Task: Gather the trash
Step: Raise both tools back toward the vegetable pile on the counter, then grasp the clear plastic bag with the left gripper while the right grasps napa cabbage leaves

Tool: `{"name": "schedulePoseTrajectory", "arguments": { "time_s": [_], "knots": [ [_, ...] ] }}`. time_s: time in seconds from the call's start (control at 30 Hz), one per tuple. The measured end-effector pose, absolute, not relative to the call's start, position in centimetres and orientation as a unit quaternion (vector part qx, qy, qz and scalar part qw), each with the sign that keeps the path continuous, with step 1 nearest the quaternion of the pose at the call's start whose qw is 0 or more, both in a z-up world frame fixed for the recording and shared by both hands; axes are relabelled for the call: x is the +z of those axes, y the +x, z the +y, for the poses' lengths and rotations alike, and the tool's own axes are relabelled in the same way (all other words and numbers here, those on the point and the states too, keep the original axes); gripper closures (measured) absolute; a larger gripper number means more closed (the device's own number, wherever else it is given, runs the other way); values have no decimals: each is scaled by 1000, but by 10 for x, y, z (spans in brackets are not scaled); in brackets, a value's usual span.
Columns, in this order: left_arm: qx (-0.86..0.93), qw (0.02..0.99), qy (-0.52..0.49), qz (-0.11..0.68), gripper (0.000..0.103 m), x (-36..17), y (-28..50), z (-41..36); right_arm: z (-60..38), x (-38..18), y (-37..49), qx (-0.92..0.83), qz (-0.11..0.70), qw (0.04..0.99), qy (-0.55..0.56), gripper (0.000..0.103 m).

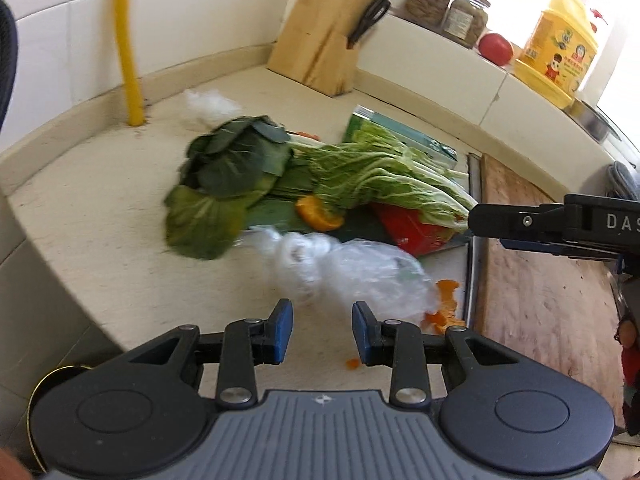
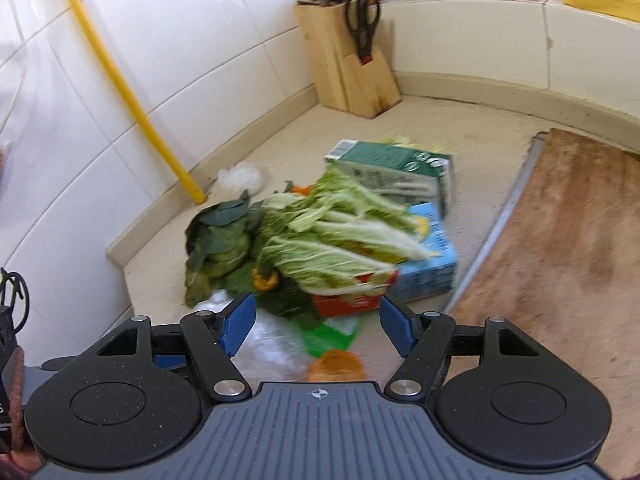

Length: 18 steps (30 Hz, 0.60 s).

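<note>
Upright, knife block (image 2: 347, 62) holding scissors (image 2: 362, 24)

A home kitchen: tiled walls, knife block (image 2: 346, 56), cutting board (image 2: 560, 248), vegetable scraps (image 2: 320, 236) on counter (image 1: 100, 232).

Vegetable scraps (image 2: 320, 240) atop cartons (image 2: 424, 268) (cutting board (image 2: 560, 240) just right)

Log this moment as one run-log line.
left tongs: open, empty | right tongs: open, empty | clear plastic bag: ahead of left tongs | cabbage leaves: on cartons | nothing collected
</note>
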State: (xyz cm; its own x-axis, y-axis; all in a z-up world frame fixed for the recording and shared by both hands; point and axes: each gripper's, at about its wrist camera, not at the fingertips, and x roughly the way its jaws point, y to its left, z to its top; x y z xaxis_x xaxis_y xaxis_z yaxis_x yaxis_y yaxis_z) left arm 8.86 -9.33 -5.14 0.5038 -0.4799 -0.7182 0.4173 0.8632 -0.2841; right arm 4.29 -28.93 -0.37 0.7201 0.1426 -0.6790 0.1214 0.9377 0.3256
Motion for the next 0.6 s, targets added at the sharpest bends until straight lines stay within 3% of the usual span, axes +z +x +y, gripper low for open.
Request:
{"name": "schedulePoseTrajectory", "arguments": {
  "time_s": [0.23,0.6],
  "knots": [
    [-249,863,-39,437,71,-55,97,-113,-308,-4,44,4,372,915,157,23],
    [-230,853,-102,457,60,-57,122,-113,-316,-5,96,52,380,922,63,16]
  ]
}}
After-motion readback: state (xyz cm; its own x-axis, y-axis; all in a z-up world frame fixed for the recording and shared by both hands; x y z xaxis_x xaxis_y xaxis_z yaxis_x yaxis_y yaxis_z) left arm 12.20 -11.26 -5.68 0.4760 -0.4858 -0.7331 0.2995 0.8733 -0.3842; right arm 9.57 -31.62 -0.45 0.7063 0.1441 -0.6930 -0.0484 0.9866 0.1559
